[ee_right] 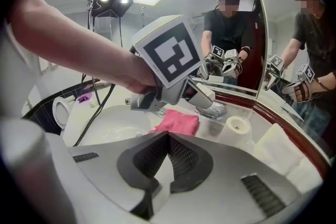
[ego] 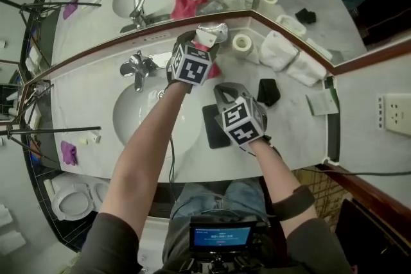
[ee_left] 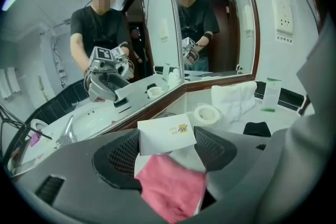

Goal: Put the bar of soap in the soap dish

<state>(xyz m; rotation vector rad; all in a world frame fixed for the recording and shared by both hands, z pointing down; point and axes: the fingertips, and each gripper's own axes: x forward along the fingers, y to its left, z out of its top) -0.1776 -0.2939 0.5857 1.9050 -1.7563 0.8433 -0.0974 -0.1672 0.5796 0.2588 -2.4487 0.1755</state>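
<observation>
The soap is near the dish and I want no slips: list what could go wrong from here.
1. The left gripper holds the soap packet with the pink cloth right below it and the soap dish just beyond; released early, it could land on the cloth.
2. The dish sits tight against the mirror beside a toilet roll; pushing in could knock the roll or strike the glass.
</observation>
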